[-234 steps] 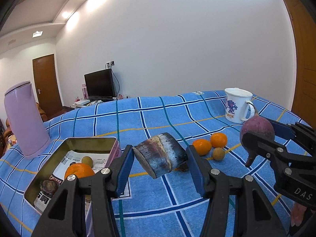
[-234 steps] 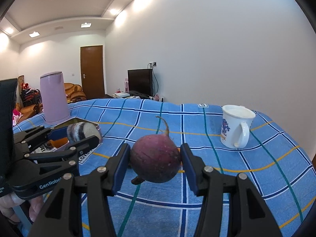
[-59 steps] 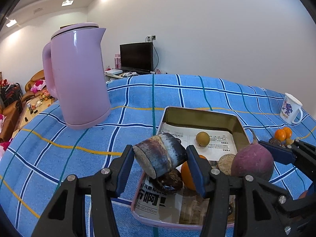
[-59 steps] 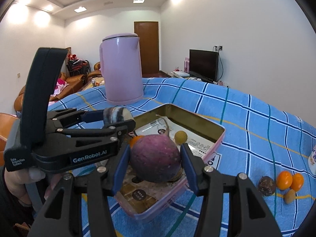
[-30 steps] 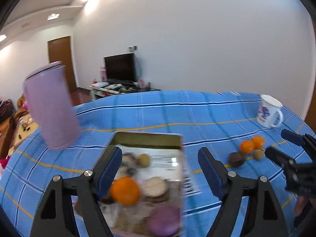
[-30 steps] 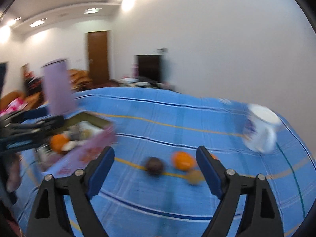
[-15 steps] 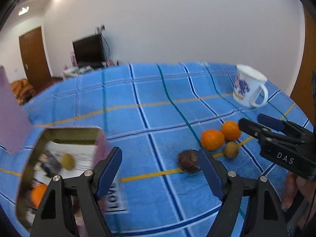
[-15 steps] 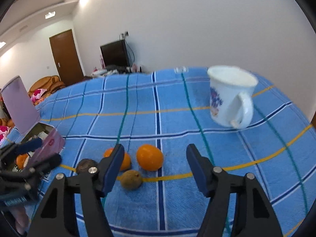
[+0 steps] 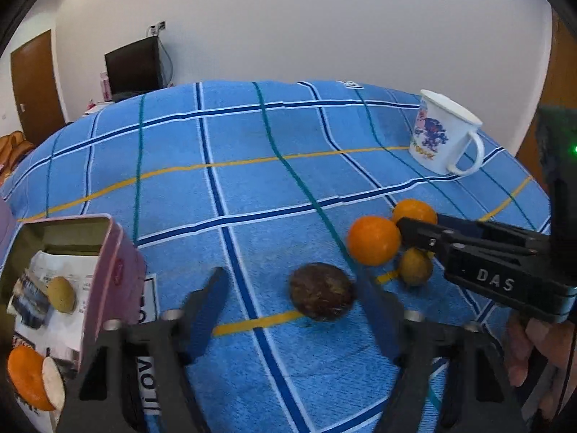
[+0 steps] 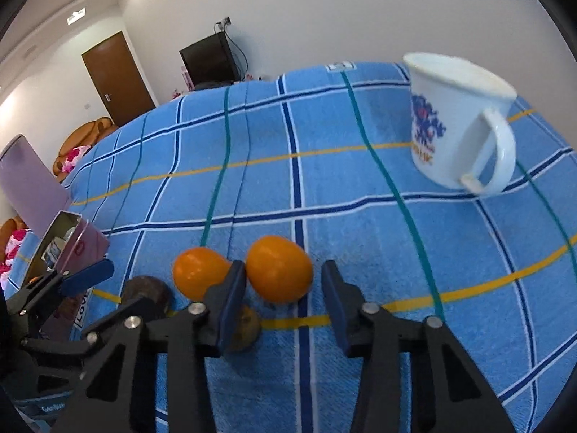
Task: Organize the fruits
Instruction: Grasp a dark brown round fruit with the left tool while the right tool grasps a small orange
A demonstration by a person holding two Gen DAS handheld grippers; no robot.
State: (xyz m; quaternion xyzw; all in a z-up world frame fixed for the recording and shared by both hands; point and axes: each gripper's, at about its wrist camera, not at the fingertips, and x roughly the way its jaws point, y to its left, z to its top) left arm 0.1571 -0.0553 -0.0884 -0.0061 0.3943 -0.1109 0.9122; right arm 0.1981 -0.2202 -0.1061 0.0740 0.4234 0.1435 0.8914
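Observation:
On the blue checked cloth lie a dark brown fruit (image 9: 321, 296), two oranges (image 9: 373, 240) (image 9: 414, 213) and a small yellow-brown fruit (image 9: 414, 265). My left gripper (image 9: 294, 310) straddles the dark fruit; its jaws are closing, the right pad beside the fruit, the left pad well clear. My right gripper (image 10: 283, 296) is closing around the right-hand orange (image 10: 279, 269), with a slim gap still showing at the right pad. The other orange (image 10: 198, 276) sits just outside its left finger. A pink tin (image 9: 119, 274) at the left holds several fruits.
A white mug (image 9: 443, 140) with a blue print stands at the back right, close to the right gripper's view (image 10: 458, 126). A purple kettle (image 10: 29, 184) stands beyond the tin (image 10: 77, 241). A hand holds the right gripper at the lower right.
Both grippers have dropped lower and closer to the loose fruits. Both pairs of jaws have narrowed, the left around the dark fruit, the right around an orange.

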